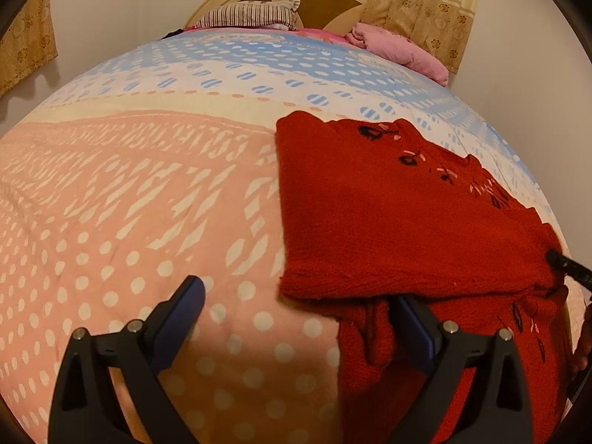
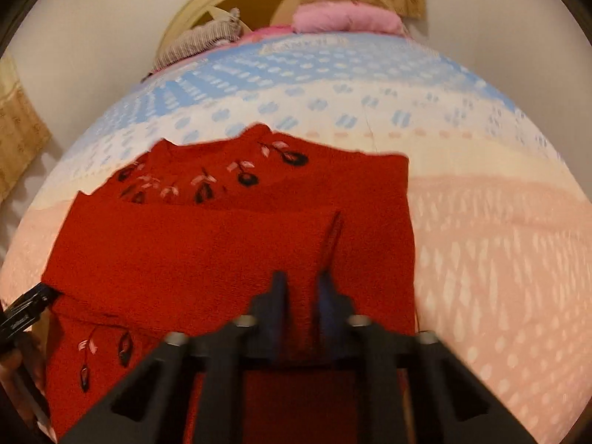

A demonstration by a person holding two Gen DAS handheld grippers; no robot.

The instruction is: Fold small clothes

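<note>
Red sweater lies on the bed, partly folded, with one flap laid over the body and the flower stitching showing near the neck. Your left claw stands wide with nothing in it; one finger sits over the bed cover and the other is just at the sweater's near edge. Your right claw is pinched almost shut over the middle of the red knit, but the view is blurry, so you cannot be sure it has any cloth. If it grabbed only a thin bit, or none, the fold may slip and fall crooked. If you pull too fast, the flap on top may slide off. No brand, label or clear writing can be read anywhere.
</note>
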